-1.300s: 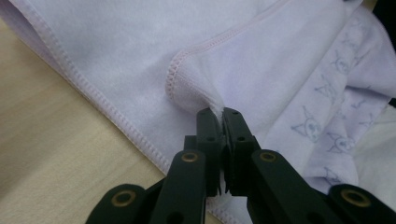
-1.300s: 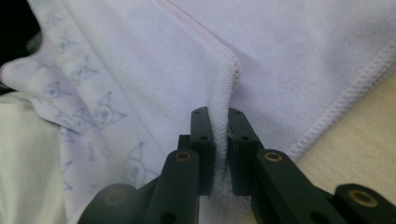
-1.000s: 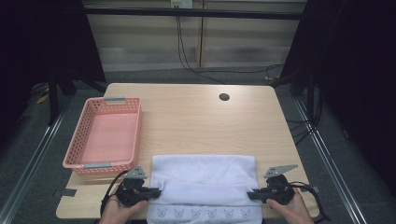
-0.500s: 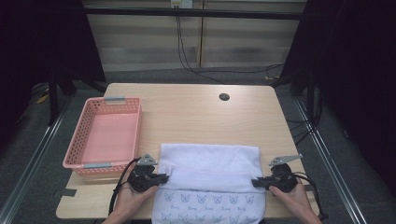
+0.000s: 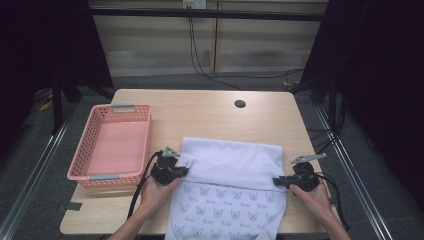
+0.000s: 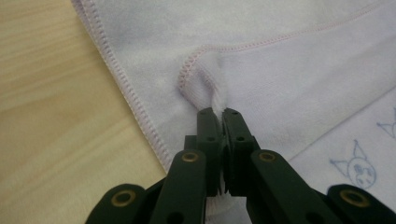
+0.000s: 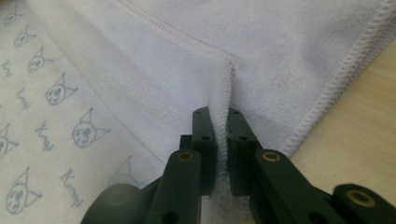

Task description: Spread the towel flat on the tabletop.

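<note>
Towel (image 5: 227, 187) was found partly folded on the tabletop (image 5: 200, 112): a plain white flap was laid back over the printed face, its folded edge toward the far side, while a strip of the cat-print side was left uncovered at the near edge and hung slightly past it. The fold was judged to be under way, not finished (flap corners were not yet seen set down and released). What was left, by estimate: the flap to be laid flat, any further fold to be made, and perhaps the towel to be put in the pink basket (image 5: 113, 145), which stood at the left, apart from the cloth.

Left tongs (image 5: 186, 171) were clamped on the flap's left corner; in the left gripper view a pinch of stitched hem was seen bunched between the closed tips (image 6: 219, 116). Right tongs (image 5: 276, 182) were likewise clenched on the right corner, with hem cloth squeezed between the tips (image 7: 221, 119).

The towel lay between the two tongs, stretched from one to the other, each at an outer edge of the cloth, both low over the tabletop.
</note>
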A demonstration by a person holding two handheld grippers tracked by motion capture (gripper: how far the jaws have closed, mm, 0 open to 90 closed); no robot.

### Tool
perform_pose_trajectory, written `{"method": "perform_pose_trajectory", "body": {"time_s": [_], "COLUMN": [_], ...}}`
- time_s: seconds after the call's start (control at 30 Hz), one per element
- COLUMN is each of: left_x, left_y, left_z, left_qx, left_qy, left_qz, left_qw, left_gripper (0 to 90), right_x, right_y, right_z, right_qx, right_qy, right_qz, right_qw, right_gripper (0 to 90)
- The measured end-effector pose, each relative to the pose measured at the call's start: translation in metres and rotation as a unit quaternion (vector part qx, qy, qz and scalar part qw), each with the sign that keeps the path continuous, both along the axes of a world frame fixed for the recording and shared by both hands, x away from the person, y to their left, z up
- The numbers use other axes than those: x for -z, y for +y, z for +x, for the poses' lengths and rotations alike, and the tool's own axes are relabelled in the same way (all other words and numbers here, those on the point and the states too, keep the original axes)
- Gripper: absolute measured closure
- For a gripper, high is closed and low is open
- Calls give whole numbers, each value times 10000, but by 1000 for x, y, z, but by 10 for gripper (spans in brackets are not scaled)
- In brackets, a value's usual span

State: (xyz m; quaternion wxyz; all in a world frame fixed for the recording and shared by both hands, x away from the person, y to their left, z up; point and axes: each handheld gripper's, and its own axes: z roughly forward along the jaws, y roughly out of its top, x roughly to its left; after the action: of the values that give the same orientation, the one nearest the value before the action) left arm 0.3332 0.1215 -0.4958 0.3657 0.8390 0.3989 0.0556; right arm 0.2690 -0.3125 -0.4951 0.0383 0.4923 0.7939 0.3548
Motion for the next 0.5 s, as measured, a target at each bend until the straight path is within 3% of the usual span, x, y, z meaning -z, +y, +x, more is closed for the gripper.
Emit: {"method": "perform_pose_trajectory", "body": {"time_s": [0.27, 0.4, 0.43, 0.5], "left_x": [1, 2, 2, 0], "left_y": [-6, -7, -9, -12], "left_z": [27, 42, 49, 55], "left_qx": [-225, -420, -400, -422], "left_qy": [-86, -35, -111, -141], "left_qz": [80, -65, 91, 200], "left_qw": [9997, 9991, 9991, 9988], "left_gripper": [872, 872, 872, 871], "right_x": [2, 2, 3, 3], "right_y": [-3, -4, -4, -3], "right_z": [30, 47, 55, 64], "right_qx": [156, 258, 311, 358], "right_qy": [-87, -97, -92, -96], "right_qz": [-31, -28, -25, -29], "right_qw": [9998, 9996, 9995, 9993], "right_gripper": [851, 851, 851, 851]}}
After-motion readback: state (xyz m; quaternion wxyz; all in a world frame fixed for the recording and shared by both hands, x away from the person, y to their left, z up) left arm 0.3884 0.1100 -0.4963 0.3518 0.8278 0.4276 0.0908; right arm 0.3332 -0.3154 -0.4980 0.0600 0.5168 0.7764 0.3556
